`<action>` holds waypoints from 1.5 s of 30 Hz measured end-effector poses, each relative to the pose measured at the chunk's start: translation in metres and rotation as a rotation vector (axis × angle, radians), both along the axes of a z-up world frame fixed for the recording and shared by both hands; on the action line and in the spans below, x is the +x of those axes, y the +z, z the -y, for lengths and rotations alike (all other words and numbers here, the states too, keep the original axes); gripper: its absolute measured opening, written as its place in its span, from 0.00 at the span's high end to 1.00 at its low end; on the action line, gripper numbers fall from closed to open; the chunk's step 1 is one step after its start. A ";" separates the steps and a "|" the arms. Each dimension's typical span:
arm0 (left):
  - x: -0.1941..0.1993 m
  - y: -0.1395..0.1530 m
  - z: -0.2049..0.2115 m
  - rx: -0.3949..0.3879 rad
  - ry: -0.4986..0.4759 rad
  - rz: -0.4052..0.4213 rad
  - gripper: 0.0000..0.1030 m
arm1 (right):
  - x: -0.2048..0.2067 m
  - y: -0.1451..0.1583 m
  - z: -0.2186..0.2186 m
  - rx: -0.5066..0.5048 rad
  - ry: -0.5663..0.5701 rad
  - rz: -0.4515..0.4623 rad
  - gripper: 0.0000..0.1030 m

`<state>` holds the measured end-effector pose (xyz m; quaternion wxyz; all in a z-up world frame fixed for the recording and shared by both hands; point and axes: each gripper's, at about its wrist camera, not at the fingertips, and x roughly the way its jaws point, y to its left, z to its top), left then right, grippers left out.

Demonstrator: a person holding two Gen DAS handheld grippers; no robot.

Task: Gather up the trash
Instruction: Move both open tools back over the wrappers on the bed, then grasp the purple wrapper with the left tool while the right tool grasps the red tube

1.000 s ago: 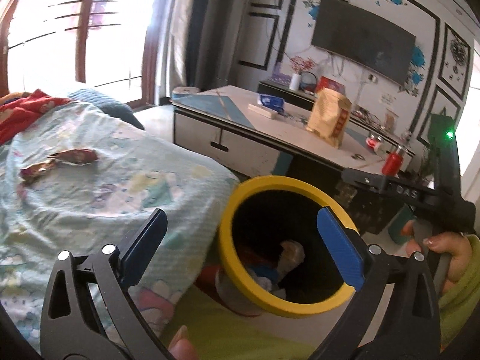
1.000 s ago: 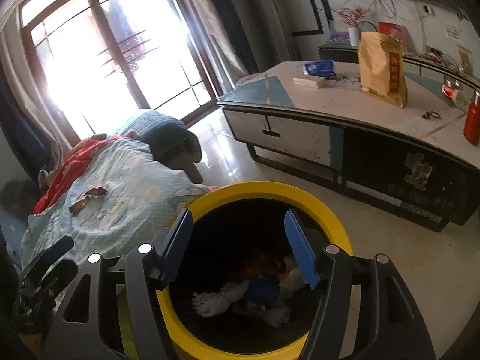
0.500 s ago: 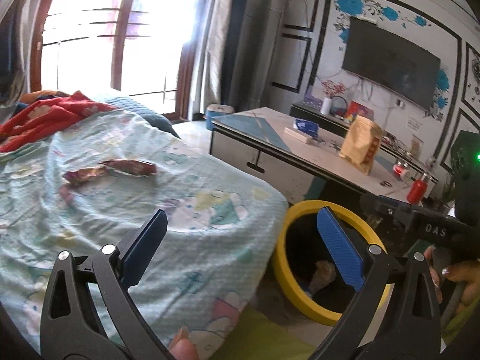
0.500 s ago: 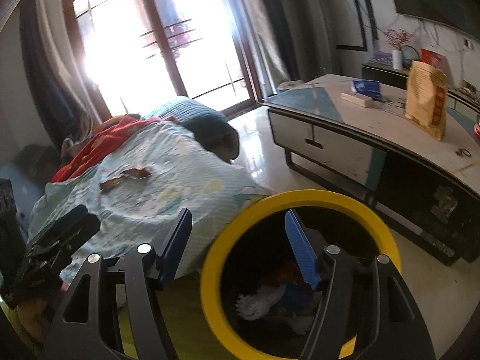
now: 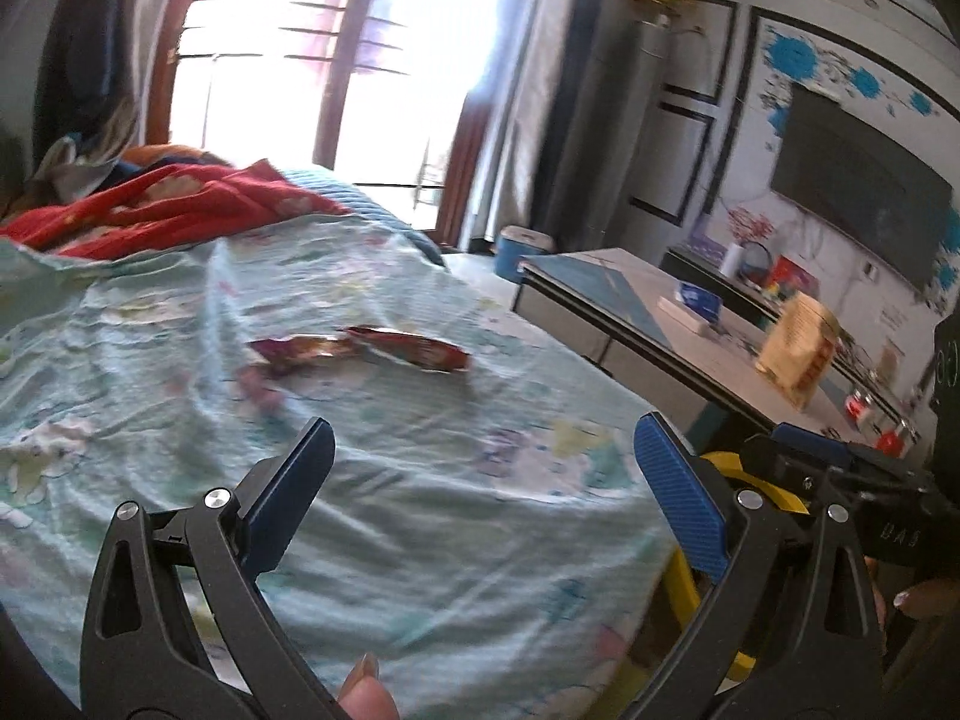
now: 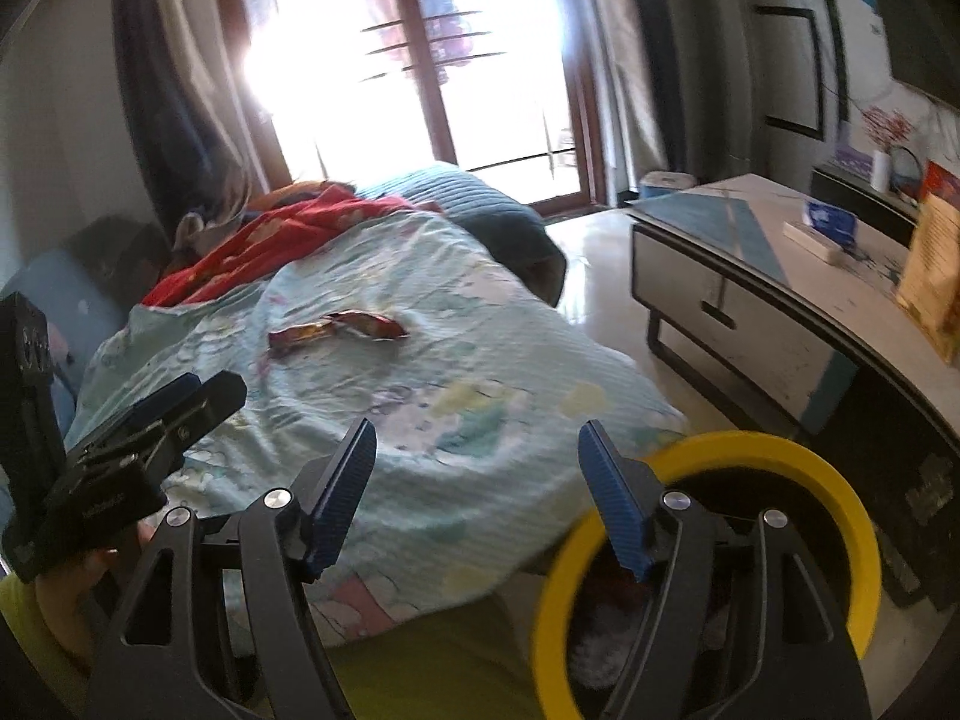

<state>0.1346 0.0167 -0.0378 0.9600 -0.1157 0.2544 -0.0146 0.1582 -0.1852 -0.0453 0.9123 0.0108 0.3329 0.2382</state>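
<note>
A crumpled red snack wrapper lies on the light-green bedspread; it also shows in the right wrist view. My left gripper is open and empty, low over the bedspread, short of the wrapper. My right gripper is open and empty, above the bed's near corner. A yellow-rimmed black trash bin with trash inside stands on the floor at the right of the bed; only a part of its rim shows in the left wrist view. The left gripper also shows at the left edge of the right wrist view.
A red blanket is bunched at the head of the bed. A low table with a yellow bag and small boxes stands to the right, beyond a strip of floor. A bright window is behind the bed.
Both views have swung left from the trash bin toward the bed. The wrapper has come to the middle of view and nearer. Both grippers stay open.
</note>
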 end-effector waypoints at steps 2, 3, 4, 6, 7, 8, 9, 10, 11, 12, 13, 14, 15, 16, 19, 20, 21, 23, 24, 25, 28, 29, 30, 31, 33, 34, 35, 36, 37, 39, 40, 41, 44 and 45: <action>0.002 -0.002 -0.013 -0.009 0.027 -0.009 0.11 | 0.010 -0.002 -0.014 0.001 0.027 -0.011 0.34; 0.003 -0.002 -0.020 -0.014 0.040 -0.013 0.11 | 0.014 -0.003 -0.021 0.001 0.039 -0.015 0.34; 0.005 -0.003 -0.028 -0.021 0.052 -0.017 0.11 | 0.019 -0.004 -0.028 -0.005 0.050 -0.017 0.34; 0.007 -0.005 -0.040 -0.028 0.074 -0.021 0.11 | 0.030 -0.007 -0.044 -0.023 0.076 -0.019 0.34; 0.010 -0.005 -0.047 -0.036 0.083 -0.025 0.11 | 0.036 -0.008 -0.050 -0.033 0.083 -0.018 0.34; 0.011 -0.006 -0.052 -0.044 0.089 -0.028 0.11 | 0.043 -0.009 -0.060 -0.043 0.099 -0.016 0.34; 0.014 -0.007 -0.060 -0.052 0.099 -0.033 0.11 | 0.048 -0.010 -0.066 -0.052 0.106 -0.012 0.34; 0.017 -0.008 -0.064 -0.058 0.104 -0.037 0.11 | 0.054 -0.012 -0.071 -0.061 0.114 -0.009 0.34; 0.019 -0.009 -0.070 -0.066 0.109 -0.041 0.11 | 0.061 -0.014 -0.078 -0.072 0.130 -0.010 0.34; 0.021 -0.009 -0.075 -0.073 0.115 -0.044 0.12 | 0.066 -0.015 -0.083 -0.080 0.136 -0.010 0.35; 0.023 -0.009 -0.080 -0.082 0.118 -0.049 0.16 | 0.072 -0.017 -0.088 -0.091 0.140 -0.011 0.35; 0.026 -0.009 -0.084 -0.086 0.119 -0.053 0.20 | 0.079 -0.019 -0.094 -0.102 0.147 -0.014 0.35; 0.028 -0.009 -0.088 -0.091 0.121 -0.057 0.22 | 0.084 -0.021 -0.100 -0.109 0.149 -0.016 0.35; 0.031 -0.010 -0.093 -0.100 0.122 -0.063 0.25 | 0.091 -0.023 -0.105 -0.117 0.152 -0.021 0.35; 0.041 -0.012 -0.106 -0.134 0.118 -0.085 0.35 | 0.108 -0.030 -0.119 -0.135 0.161 -0.037 0.35; 0.044 -0.012 -0.108 -0.140 0.118 -0.091 0.39 | 0.112 -0.033 -0.123 -0.139 0.162 -0.040 0.35; 0.048 -0.014 -0.111 -0.148 0.114 -0.100 0.42 | 0.117 -0.035 -0.128 -0.146 0.165 -0.042 0.35; 0.056 -0.018 -0.119 -0.181 0.112 -0.120 0.46 | 0.124 -0.040 -0.135 -0.159 0.175 -0.048 0.35; 0.059 -0.021 -0.122 -0.200 0.112 -0.129 0.48 | 0.127 -0.042 -0.139 -0.166 0.179 -0.049 0.35; 0.064 -0.024 -0.127 -0.219 0.117 -0.142 0.50 | 0.129 -0.043 -0.142 -0.169 0.183 -0.051 0.35; 0.074 -0.033 -0.137 -0.263 0.123 -0.161 0.58 | 0.136 -0.047 -0.152 -0.182 0.196 -0.055 0.37; 0.075 -0.034 -0.139 -0.274 0.124 -0.165 0.59 | 0.139 -0.048 -0.156 -0.188 0.201 -0.057 0.37; 0.078 -0.037 -0.141 -0.287 0.126 -0.172 0.59 | 0.141 -0.049 -0.159 -0.193 0.203 -0.056 0.37; 0.081 -0.038 -0.144 -0.301 0.126 -0.177 0.61 | 0.143 -0.049 -0.162 -0.197 0.208 -0.057 0.37; 0.085 -0.041 -0.146 -0.319 0.125 -0.187 0.61 | 0.148 -0.051 -0.168 -0.204 0.219 -0.062 0.39; 0.086 -0.043 -0.147 -0.324 0.126 -0.190 0.61 | 0.152 -0.053 -0.172 -0.209 0.226 -0.065 0.41; 0.089 -0.044 -0.147 -0.327 0.124 -0.194 0.61 | 0.154 -0.055 -0.174 -0.214 0.229 -0.070 0.42; 0.091 -0.046 -0.148 -0.331 0.123 -0.198 0.61 | 0.157 -0.058 -0.176 -0.220 0.229 -0.078 0.45; 0.093 -0.047 -0.147 -0.336 0.121 -0.204 0.61 | 0.160 -0.062 -0.178 -0.224 0.228 -0.093 0.50; 0.098 -0.051 -0.145 -0.338 0.124 -0.216 0.61 | 0.164 -0.069 -0.181 -0.220 0.235 -0.129 0.62; 0.100 -0.052 -0.145 -0.342 0.129 -0.220 0.61 | 0.165 -0.073 -0.180 -0.213 0.240 -0.147 0.70; 0.102 -0.053 -0.145 -0.346 0.133 -0.223 0.61 | 0.162 -0.073 -0.178 -0.205 0.240 -0.143 0.71; 0.106 -0.058 -0.146 -0.366 0.146 -0.231 0.61 | 0.156 -0.073 -0.172 -0.180 0.251 -0.153 0.81; 0.107 -0.058 -0.146 -0.370 0.145 -0.230 0.61 | 0.153 -0.073 -0.170 -0.174 0.253 -0.157 0.85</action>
